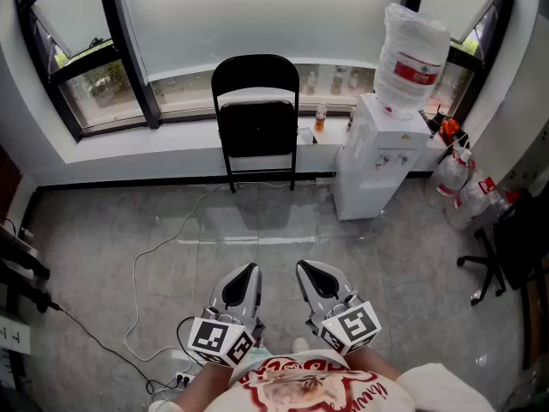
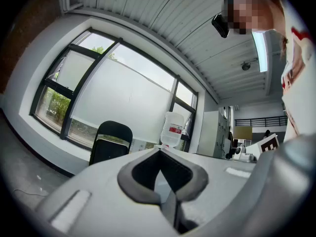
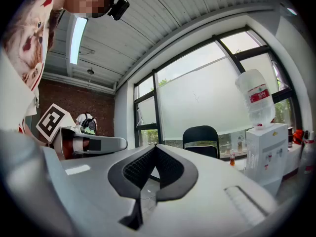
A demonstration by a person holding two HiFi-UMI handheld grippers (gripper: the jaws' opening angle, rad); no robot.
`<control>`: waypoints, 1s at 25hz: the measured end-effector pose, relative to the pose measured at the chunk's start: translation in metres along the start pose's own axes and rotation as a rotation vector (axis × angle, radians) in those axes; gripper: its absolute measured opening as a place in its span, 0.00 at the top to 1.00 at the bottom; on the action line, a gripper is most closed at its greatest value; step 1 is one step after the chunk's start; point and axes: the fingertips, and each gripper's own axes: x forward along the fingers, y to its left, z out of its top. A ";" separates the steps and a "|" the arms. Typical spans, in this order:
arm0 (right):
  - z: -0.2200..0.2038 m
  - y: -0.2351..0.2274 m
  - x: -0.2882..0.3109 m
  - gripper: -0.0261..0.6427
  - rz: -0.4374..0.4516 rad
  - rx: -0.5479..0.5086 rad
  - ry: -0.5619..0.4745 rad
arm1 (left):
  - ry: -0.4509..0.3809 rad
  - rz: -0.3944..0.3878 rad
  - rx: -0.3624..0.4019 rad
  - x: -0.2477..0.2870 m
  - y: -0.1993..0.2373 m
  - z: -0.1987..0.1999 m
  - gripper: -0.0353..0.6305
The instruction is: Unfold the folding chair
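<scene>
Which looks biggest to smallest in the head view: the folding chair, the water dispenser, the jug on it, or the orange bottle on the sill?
1. The folding chair and the water dispenser look about alike, so I am not ranking the two.
2. The jug.
3. The orange bottle, by far the smallest.

The person is holding both grippers out just ahead of the shirt (image 1: 300, 389), side by side and close together, each pointing level and away from it. The left gripper (image 1: 246, 271) is sitting ahead of the shirt's left part, with its marker cube (image 1: 220, 340) right at the shirt's edge. Its jaws are meeting at the tips, with nothing between them. The right gripper (image 1: 310, 269) is sitting ahead of the shirt's right part, its marker cube (image 1: 350, 326) also close to the shirt. Its jaws are likewise pressing together and gripping nothing. A strip of left forearm (image 1: 199, 390) and right forearm (image 1: 383, 372) is showing beside the shirt, behind each cube.
</scene>
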 end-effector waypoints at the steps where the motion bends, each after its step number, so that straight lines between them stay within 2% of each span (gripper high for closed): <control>1: -0.001 0.000 -0.001 0.93 -0.001 0.002 0.006 | -0.002 0.001 0.000 -0.001 0.000 0.000 0.94; 15: -0.001 -0.003 -0.005 0.93 0.004 0.000 0.015 | -0.015 0.008 0.005 -0.002 -0.002 -0.001 0.94; 18: 0.004 -0.005 -0.009 0.93 0.001 -0.003 -0.012 | -0.012 0.004 0.002 -0.001 -0.006 -0.003 0.94; 25: 0.003 -0.025 -0.029 0.93 -0.007 0.003 -0.005 | -0.007 0.005 -0.002 0.007 -0.025 -0.013 0.94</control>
